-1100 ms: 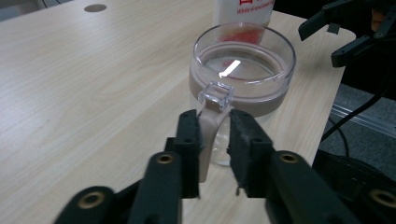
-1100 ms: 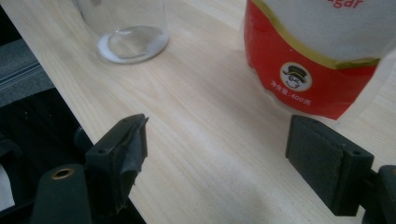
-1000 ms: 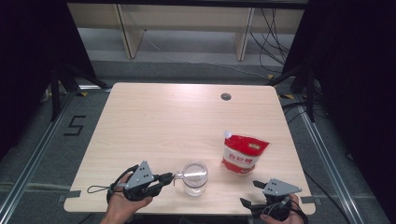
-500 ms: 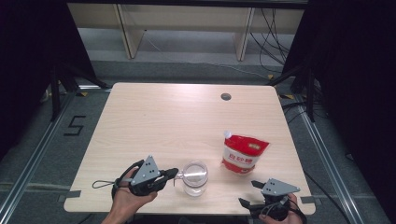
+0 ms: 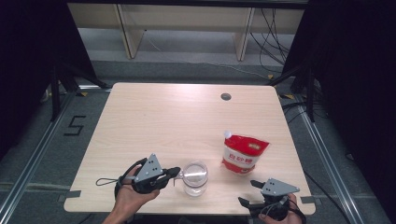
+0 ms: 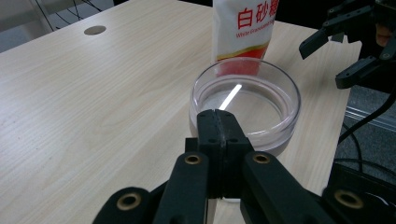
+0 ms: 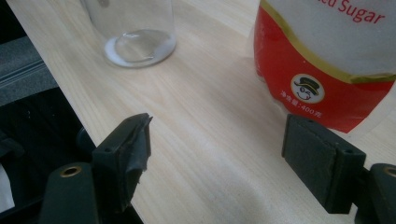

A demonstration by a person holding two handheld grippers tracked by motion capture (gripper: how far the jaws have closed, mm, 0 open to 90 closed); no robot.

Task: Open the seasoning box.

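A clear empty glass (image 5: 194, 177) stands near the front edge of the wooden table (image 5: 163, 121). In the left gripper view the glass (image 6: 245, 100) is just beyond my left gripper (image 6: 218, 126), whose pads are pressed together at its near rim. Whether they pinch anything is hidden. From above, the left gripper (image 5: 175, 173) points right at the glass. A red and white sugar pouch (image 5: 243, 155) stands upright behind and right of the glass. My right gripper (image 5: 246, 192) is open at the front right, facing the pouch (image 7: 327, 70) and the glass (image 7: 135, 32), with only bare table between its jaws.
A round cable hole (image 5: 226, 96) sits near the table's far edge. The right gripper (image 6: 322, 65) is also visible past the table's corner in the left gripper view. Dark curtains and floor rails flank the table, and shelving legs stand beyond it.
My left gripper has edged slightly right, closer to the glass. The right gripper, the glass and the pouch have stayed where they were.
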